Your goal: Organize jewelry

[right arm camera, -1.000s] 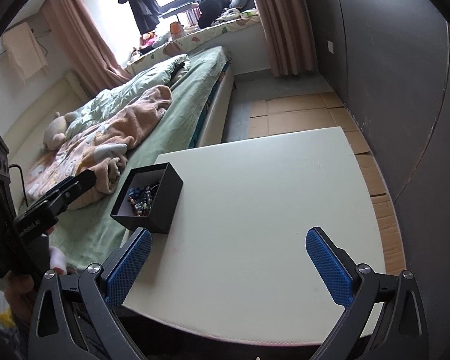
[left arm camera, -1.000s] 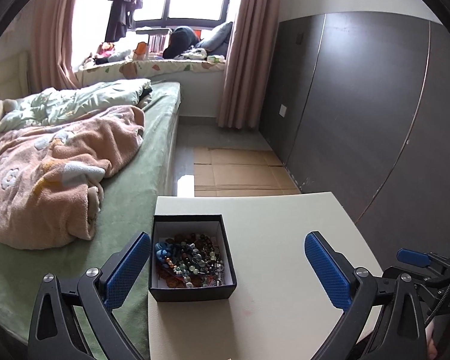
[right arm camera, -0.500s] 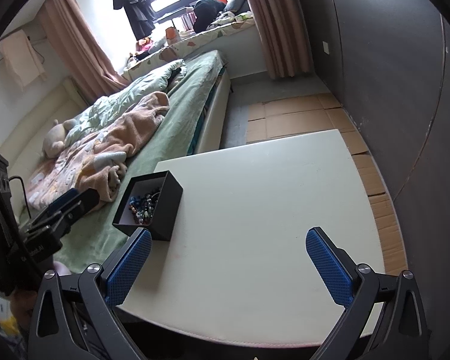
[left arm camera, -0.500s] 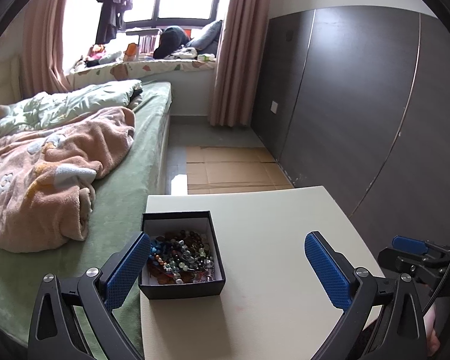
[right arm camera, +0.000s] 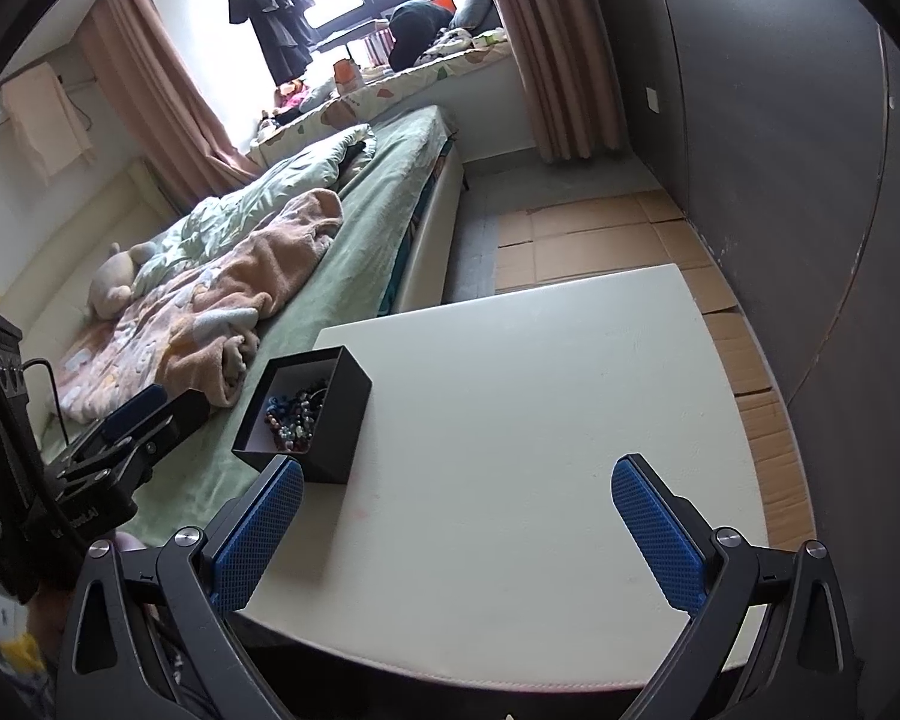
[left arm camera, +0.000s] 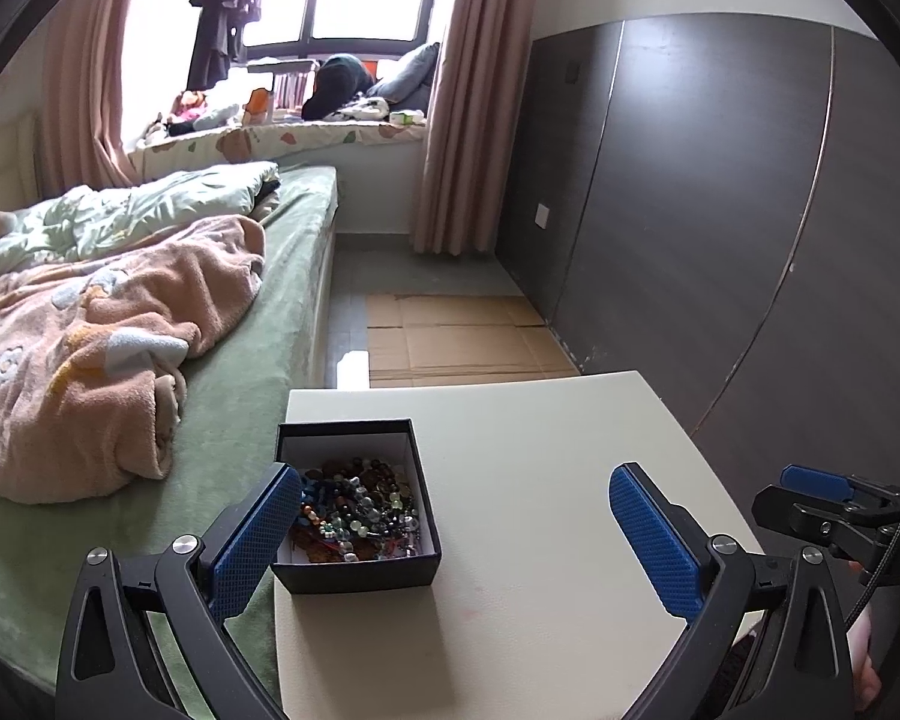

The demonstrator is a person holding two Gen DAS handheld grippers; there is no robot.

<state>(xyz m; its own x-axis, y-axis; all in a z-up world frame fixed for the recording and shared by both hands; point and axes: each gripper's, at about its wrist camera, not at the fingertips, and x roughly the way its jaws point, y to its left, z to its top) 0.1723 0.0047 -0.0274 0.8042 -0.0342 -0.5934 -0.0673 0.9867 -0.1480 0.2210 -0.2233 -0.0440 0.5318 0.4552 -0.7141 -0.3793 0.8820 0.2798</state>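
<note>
- The scene was a bedroom: a cream table (left arm camera: pixel 540 540) stood beside a green-sheeted bed (left arm camera: pixel 258 420), with a dark panelled wall (left arm camera: pixel 720 210) on the far side.
- Nearest the left camera, the left gripper (left arm camera: pixel 455 531) had its blue pads spread wide and held nothing; its left pad overlapped the box's near left corner in that view.
- The right gripper (right arm camera: pixel 457 525) was likewise spread and empty, hovering over the near table edge.
- The black box (left arm camera: pixel 357 510) sat at the table's left edge, open-topped, with the jewelry (left arm camera: pixel 354 516), a tangled heap of beads, lying inside it.
- All the jewelry in view lay in the box, which would fit either a sort about to draw pieces out or one that had gathered them in.
- Any pick from the heap would probably go best by pinching one strand at its top and lifting slowly, since tangled strands could drag neighbours.
- Against the frame a second earlier, the box sat lower and further left in the left view, so that gripper had drifted right and forward.
</note>
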